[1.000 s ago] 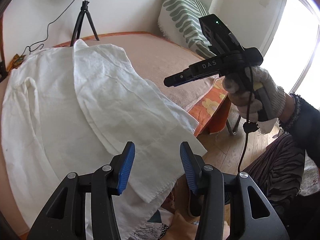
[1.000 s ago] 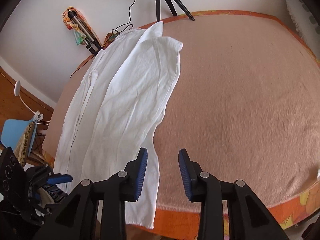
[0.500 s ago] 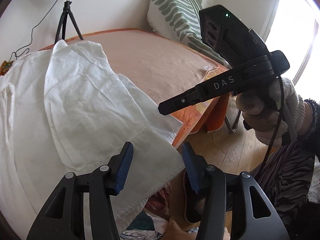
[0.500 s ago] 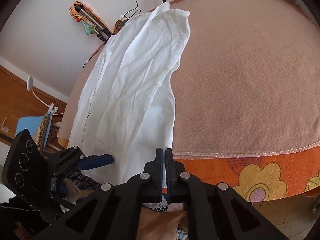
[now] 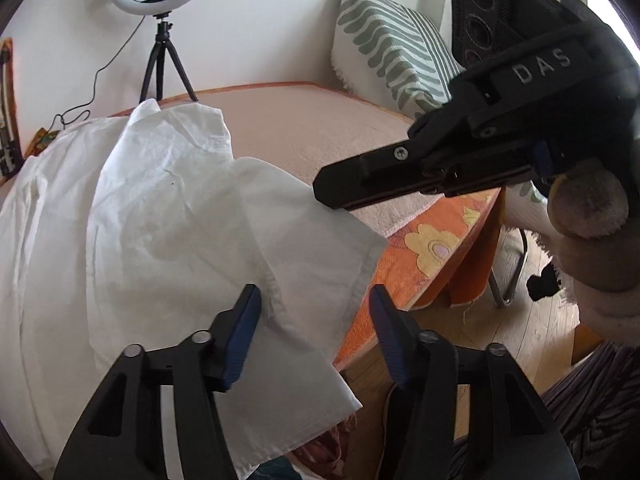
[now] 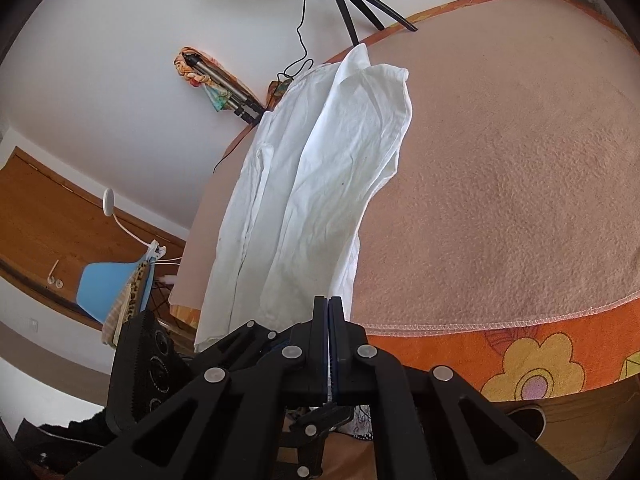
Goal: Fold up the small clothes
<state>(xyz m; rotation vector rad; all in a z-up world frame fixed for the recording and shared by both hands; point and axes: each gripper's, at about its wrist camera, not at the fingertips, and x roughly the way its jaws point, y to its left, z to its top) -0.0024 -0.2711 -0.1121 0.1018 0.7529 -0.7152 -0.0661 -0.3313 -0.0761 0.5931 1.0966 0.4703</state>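
Note:
A white shirt [image 5: 160, 216] lies lengthwise on the pink bed cover [image 5: 304, 128], one side folded over, its hem hanging past the front edge. My left gripper [image 5: 314, 320] is open, its blue pads [image 5: 244, 328] either side of the hem near the corner. My right gripper [image 6: 329, 320] is shut on the shirt's hem edge [image 6: 340, 276]; in the left wrist view it [image 5: 320, 196] meets the cloth's right edge. The shirt shows in the right wrist view [image 6: 320, 184] too.
A ring light on a tripod [image 5: 160, 40] stands behind the bed. A striped pillow [image 5: 392, 52] leans at the back right. An orange flowered sheet [image 5: 432, 240] hangs over the bed's front edge, wooden floor [image 5: 516, 320] below. A blue chair [image 6: 112, 284] is left.
My right gripper closed on the shirt's hem edge and lifted it a little. My left gripper moved in closer to the hem and stays open.

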